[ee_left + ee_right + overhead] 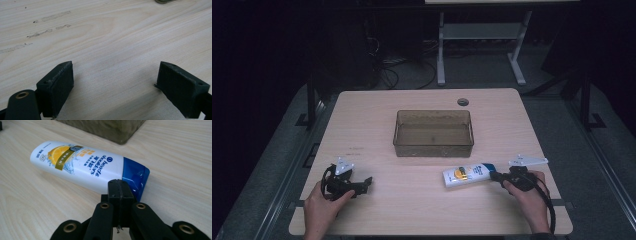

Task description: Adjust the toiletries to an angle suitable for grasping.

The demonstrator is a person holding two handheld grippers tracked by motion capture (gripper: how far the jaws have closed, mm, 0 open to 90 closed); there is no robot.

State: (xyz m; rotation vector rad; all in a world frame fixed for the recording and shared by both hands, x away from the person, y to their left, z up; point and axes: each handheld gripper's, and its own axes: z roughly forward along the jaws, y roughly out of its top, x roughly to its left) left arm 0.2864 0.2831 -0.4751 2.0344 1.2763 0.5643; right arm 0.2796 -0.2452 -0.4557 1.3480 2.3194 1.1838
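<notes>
A white shampoo bottle (464,174) with a blue cap lies on its side on the wooden table (422,200), front right of the middle. In the right gripper view the bottle (80,165) lies just beyond my right gripper (120,185), whose jaws are pressed together with nothing between them; their tips sit at the bottle's side near the blue cap (133,176). In the high view the right gripper (496,175) is held by a hand at the cap end. My left gripper (367,182) rests at the front left, and in its own view the left gripper (113,82) stands open over bare wood.
A translucent brown bin (433,133) stands mid-table, its corner (117,131) just behind the bottle. A round grommet hole (463,102) is at the far edge. A white desk frame (482,45) and cables are on the floor beyond.
</notes>
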